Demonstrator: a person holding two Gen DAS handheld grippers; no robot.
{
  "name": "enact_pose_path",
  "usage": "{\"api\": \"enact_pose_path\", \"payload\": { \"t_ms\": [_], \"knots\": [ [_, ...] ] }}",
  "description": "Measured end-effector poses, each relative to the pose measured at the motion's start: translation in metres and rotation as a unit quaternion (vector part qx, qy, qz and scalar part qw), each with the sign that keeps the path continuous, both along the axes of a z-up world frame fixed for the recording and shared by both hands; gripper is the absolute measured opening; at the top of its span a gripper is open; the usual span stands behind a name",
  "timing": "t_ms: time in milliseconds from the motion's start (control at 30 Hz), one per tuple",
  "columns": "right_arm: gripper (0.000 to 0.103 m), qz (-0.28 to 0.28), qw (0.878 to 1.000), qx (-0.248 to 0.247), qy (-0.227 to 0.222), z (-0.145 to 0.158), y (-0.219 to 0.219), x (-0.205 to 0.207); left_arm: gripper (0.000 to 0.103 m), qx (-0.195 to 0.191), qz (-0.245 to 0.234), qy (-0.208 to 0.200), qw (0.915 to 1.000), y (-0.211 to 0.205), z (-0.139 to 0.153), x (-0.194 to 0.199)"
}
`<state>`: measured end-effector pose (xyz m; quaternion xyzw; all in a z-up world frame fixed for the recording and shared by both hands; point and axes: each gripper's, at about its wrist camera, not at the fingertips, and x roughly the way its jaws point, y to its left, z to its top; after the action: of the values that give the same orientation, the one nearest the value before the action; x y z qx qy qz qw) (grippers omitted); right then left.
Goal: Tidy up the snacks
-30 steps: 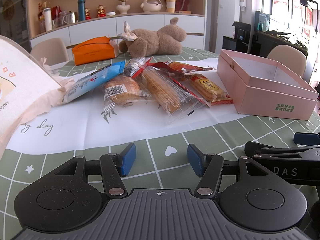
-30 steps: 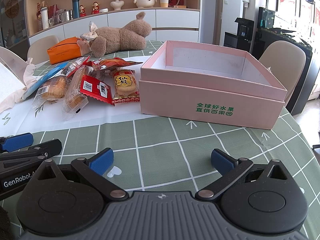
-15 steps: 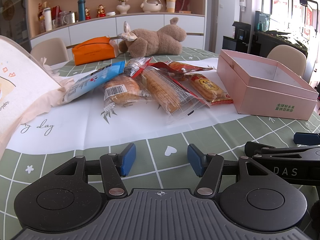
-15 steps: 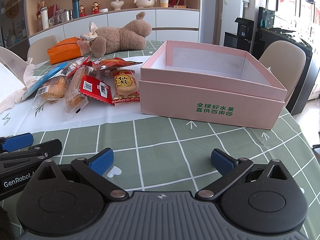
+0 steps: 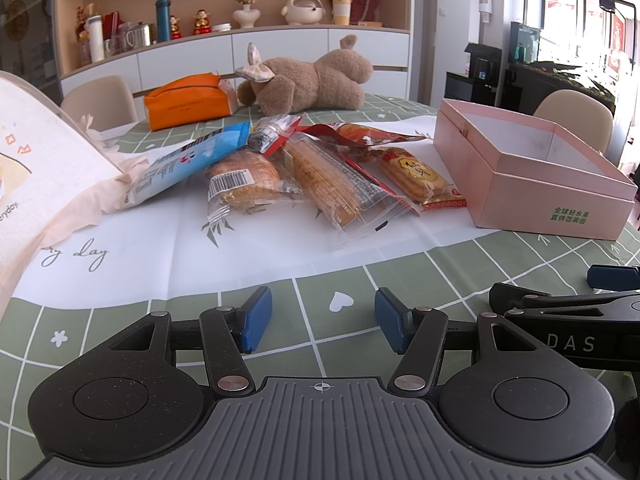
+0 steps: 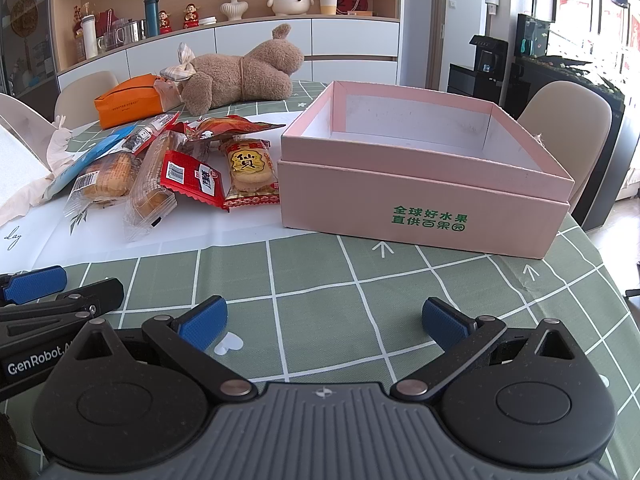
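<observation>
1. Nothing has moved since a second ago: both grippers sit where they were, low over the near edge of the green checked tablecloth.
2. The left gripper has its jaws well apart with nothing between them.
3. The right gripper is spread wider and holds nothing.
4. The snacks lie heaped on a white sheet mid-table, just left of the pink box; the rice cracker packet touches its left wall.
5. The box is open and bare inside.
6. A plush toy and an orange pouch sit at the far edge.
</observation>
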<state>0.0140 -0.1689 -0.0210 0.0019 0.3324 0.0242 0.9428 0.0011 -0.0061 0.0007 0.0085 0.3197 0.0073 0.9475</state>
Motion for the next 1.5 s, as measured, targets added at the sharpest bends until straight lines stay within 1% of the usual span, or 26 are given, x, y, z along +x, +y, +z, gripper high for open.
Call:
{"api": "enact_pose_path", "payload": {
  "t_ms": [100, 200, 233, 300, 367, 433, 467, 567, 633, 667, 700, 767, 833, 867, 967, 1067, 1133, 1200, 1267, 1300, 1333, 1367, 1400, 1467, 1500],
  "knots": [
    [0.103, 0.008, 1.0, 0.001, 0.006, 0.001, -0.001, 0.001, 0.063, -0.001, 0.0, 0.0, 1.0, 0.0, 0.0, 0.0],
    [0.103, 0.045, 0.998, -0.004, 0.053, 0.013, 0.001, 0.002, 0.061, -0.009, -0.007, -0.001, 0.9999, 0.002, 0.001, 0.0],
    [0.103, 0.048, 0.997, -0.004, 0.064, 0.013, -0.001, 0.004, 0.061, -0.016, -0.012, 0.004, 0.9998, 0.004, 0.003, 0.002],
    [0.103, 0.049, 0.995, -0.008, 0.091, 0.017, -0.001, 0.007, 0.061, -0.039, -0.017, 0.025, 0.9988, 0.013, 0.009, 0.008],
    [0.103, 0.044, 0.993, -0.009, 0.105, 0.017, -0.003, 0.008, 0.061, -0.066, -0.001, 0.039, 0.9971, 0.032, 0.017, 0.012],
    [0.103, 0.034, 0.992, -0.01, 0.117, 0.018, 0.0, 0.011, 0.06, -0.069, 0.021, 0.047, 0.9962, 0.044, 0.027, 0.013],
    [0.103, 0.03, 0.992, -0.01, 0.123, 0.018, 0.001, 0.012, 0.059, -0.07, 0.027, 0.057, 0.9955, 0.05, 0.031, 0.015],
    [0.103, 0.019, 0.989, -0.012, 0.149, 0.021, 0.008, 0.025, 0.059, -0.09, 0.017, 0.086, 0.9921, 0.071, 0.037, 0.024],
    [0.101, 0.034, 0.986, -0.02, 0.164, 0.023, 0.018, 0.034, 0.058, -0.107, 0.017, 0.089, 0.9901, 0.084, 0.043, 0.03],
    [0.098, 0.044, 0.985, -0.032, 0.161, 0.026, 0.026, 0.037, 0.058, -0.114, 0.026, 0.086, 0.9895, 0.091, 0.047, 0.032],
    [0.092, 0.052, 0.986, -0.048, 0.151, 0.03, 0.036, 0.04, 0.058, -0.119, 0.037, 0.083, 0.9887, 0.096, 0.051, 0.034],
    [0.092, 0.065, 0.988, -0.063, 0.127, 0.041, 0.051, 0.045, 0.058, -0.139, 0.055, 0.085, 0.9851, 0.11, 0.059, 0.039],
    [0.092, 0.077, 0.989, -0.055, 0.112, 0.05, 0.062, 0.052, 0.058, -0.161, 0.066, 0.09, 0.9805, 0.124, 0.062, 0.042],
    [0.092, 0.083, 0.99, -0.048, 0.105, 0.055, 0.069, 0.057, 0.058, -0.165, 0.073, 0.093, 0.9791, 0.131, 0.062, 0.045],
    [0.092, 0.097, 0.991, -0.032, 0.089, 0.065, 0.082, 0.075, 0.058, -0.156, 0.092, 0.099, 0.9784, 0.144, 0.059, 0.045],
    [0.093, 0.101, 0.992, -0.018, 0.069, 0.07, 0.089, 0.096, 0.058, -0.157, 0.097, 0.103, 0.9773, 0.15, 0.052, 0.043],
    [0.092, 0.101, 0.992, -0.01, 0.07, 0.068, 0.094, 0.113, 0.058, -0.158, 0.094, 0.104, 0.9775, 0.149, 0.05, 0.042],
    [0.092, 0.096, 0.992, -0.009, 0.08, 0.06, 0.099, 0.129, 0.058, -0.154, 0.084, 0.102, 0.9791, 0.145, 0.051, 0.043],
    [0.086, 0.105, 0.989, 0.008, 0.1, 0.05, 0.1, 0.14, 0.058, -0.156, 0.075, 0.096, 0.9802, 0.14, 0.053, 0.045],
    [0.083, 0.113, 0.989, 0.006, 0.098, 0.048, 0.102, 0.14, 0.058, -0.158, 0.072, 0.094, 0.9803, 0.138, 0.054, 0.048],
    [0.071, 0.134, 0.986, 0.007, 0.102, 0.047, 0.107, 0.139, 0.058, -0.158, 0.072, 0.092, 0.9806, 0.137, 0.054, 0.051],
    [0.061, 0.149, 0.982, 0.018, 0.113, 0.047, 0.108, 0.138, 0.058, -0.156, 0.072, 0.093, 0.9807, 0.134, 0.055, 0.055],
    [0.048, 0.151, 0.98, 0.032, 0.122, 0.048, 0.107, 0.135, 0.058, -0.155, 0.072, 0.094, 0.9808, 0.132, 0.055, 0.06],
    [0.043, 0.153, 0.98, 0.028, 0.124, 0.05, 0.106, 0.126, 0.058, -0.15, 0.076, 0.096, 0.9811, 0.128, 0.055, 0.07],
    [0.039, 0.156, 0.979, 0.031, 0.125, 0.05, 0.102, 0.119, 0.058, -0.149, 0.079, 0.096, 0.981, 0.127, 0.055, 0.075]
  ]
}}
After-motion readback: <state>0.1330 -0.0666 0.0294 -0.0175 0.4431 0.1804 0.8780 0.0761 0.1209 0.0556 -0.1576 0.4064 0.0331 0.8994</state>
